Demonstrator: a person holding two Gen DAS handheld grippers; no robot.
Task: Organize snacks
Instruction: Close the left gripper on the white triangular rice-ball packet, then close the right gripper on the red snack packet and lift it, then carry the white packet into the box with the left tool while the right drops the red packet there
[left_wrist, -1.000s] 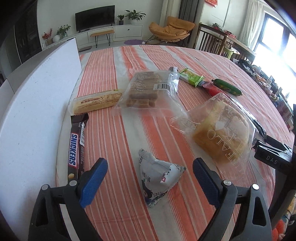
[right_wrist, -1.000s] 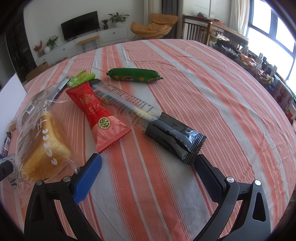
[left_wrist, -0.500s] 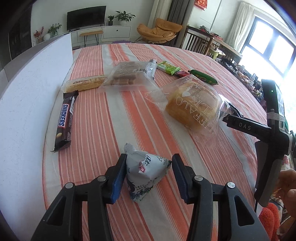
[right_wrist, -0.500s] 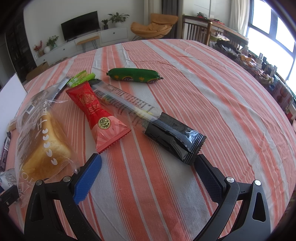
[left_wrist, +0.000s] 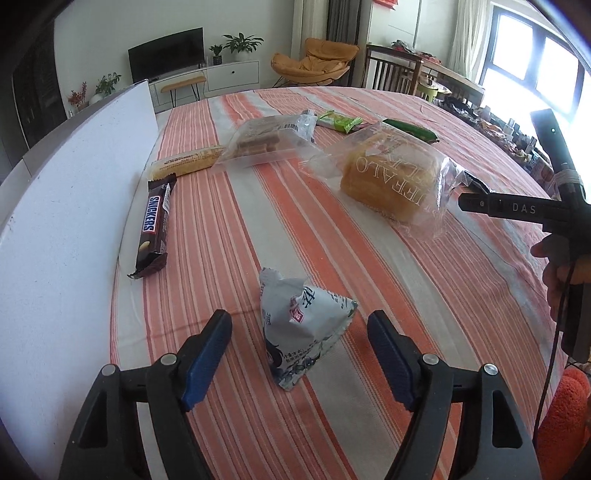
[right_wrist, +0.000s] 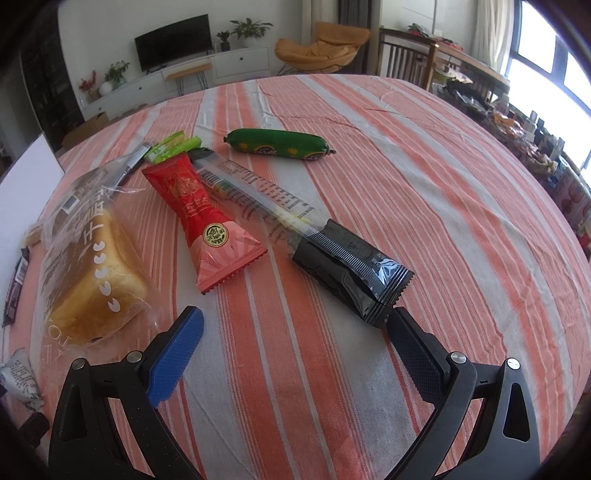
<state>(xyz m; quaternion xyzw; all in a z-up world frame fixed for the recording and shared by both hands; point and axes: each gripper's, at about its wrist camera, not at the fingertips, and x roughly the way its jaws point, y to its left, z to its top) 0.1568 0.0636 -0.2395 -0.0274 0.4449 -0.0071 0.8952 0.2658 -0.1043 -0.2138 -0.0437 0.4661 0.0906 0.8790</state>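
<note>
Jaws of my left gripper (left_wrist: 299, 341) had just been opening around the white triangular foil snack packet (left_wrist: 301, 328) lying unpressed on the striped tablecloth (left_wrist: 236, 221), so I judged placing done; withdrawal next.

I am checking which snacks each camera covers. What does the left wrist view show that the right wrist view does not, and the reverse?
Only the left wrist view shows the clear bag of biscuits and the open left gripper, whose jaws have just been opening around the white triangular packet. Only the right wrist view shows the red packet, the long black-ended packet and the open right gripper. Both show the bagged bread and the green sausage.
</note>
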